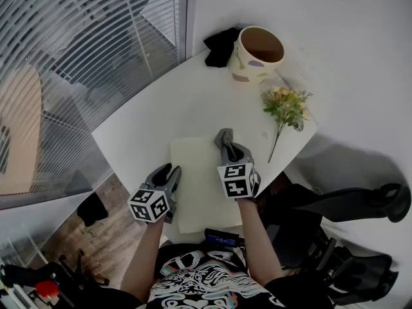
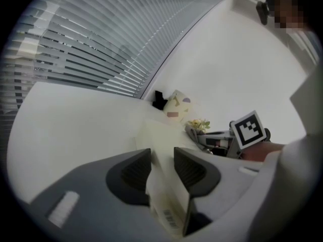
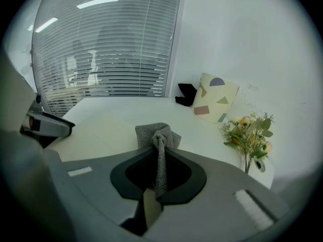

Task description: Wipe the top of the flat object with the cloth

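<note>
A pale cream flat board (image 1: 201,188) lies on the white table (image 1: 174,102) near its front edge. My left gripper (image 1: 172,171) is shut on the board's left edge; in the left gripper view the board (image 2: 166,198) runs between the jaws and shows a barcode. My right gripper (image 1: 226,148) is shut on a grey knitted cloth (image 1: 224,137), and the cloth rests on the board's far right corner. In the right gripper view the cloth (image 3: 159,134) bunches out past the fingertips, with the board (image 3: 101,130) to the left below it.
At the table's back stands a cream pot with coloured shapes (image 1: 259,53), and a black item (image 1: 222,46) lies beside it. A small flower bunch (image 1: 286,105) lies at the right edge. Window blinds (image 1: 77,50) run along the left. A black chair (image 1: 351,205) stands at right.
</note>
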